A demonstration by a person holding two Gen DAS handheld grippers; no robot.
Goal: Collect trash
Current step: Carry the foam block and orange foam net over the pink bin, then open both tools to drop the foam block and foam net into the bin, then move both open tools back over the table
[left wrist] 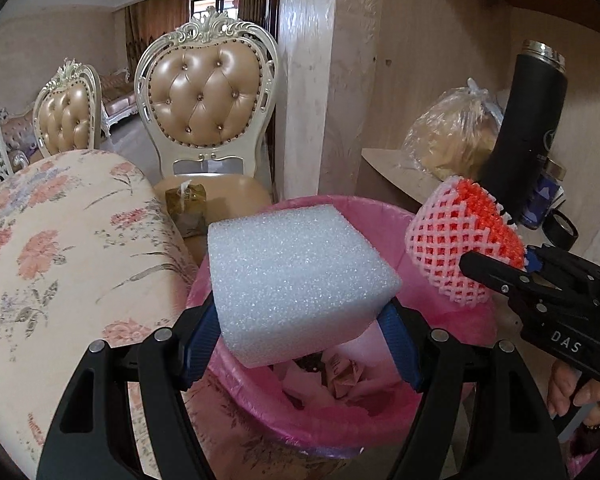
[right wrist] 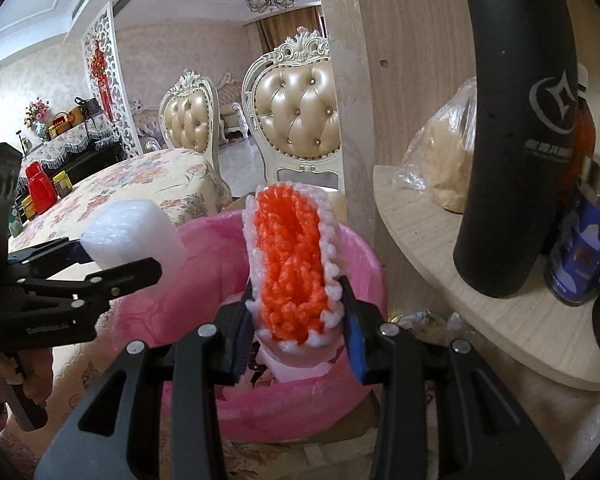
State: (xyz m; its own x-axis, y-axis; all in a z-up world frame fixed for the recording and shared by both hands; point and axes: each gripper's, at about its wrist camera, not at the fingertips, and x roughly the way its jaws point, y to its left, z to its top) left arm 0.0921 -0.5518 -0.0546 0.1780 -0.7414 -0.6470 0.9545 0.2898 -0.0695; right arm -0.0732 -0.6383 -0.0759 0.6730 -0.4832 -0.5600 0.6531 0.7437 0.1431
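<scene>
Pink plastic liner on the trash bin (left wrist: 380, 216), and both grippers are parked right over its mouth with stuff still in them. Left gripper (left wrist: 300, 334) has its blue-padded fingers spread fairly wide, pressed on either side of a chunky white foam block (left wrist: 295, 280), which hangs above the bin opening. Right gripper (right wrist: 300, 312) is squeezed much narrower around a pink-and-orange foam fruit net (right wrist: 289, 264), pads pressing in on its sides so it stands up on end over the bin's far half. You can see some crumpled wrappers (left wrist: 342, 376) already down in the bottom. Bin sits tucked between a table with a floral tablecloth (left wrist: 59, 240) and a pale wood shelf (right wrist: 460, 280) that's got a tall black flask (right wrist: 516, 128), a blue can (right wrist: 580, 256) and a clear bag of something beige (right wrist: 448, 160) on it. Tufted gold chair (left wrist: 207, 92) behind, with a yellowish packet (left wrist: 185, 204) on its seat.
</scene>
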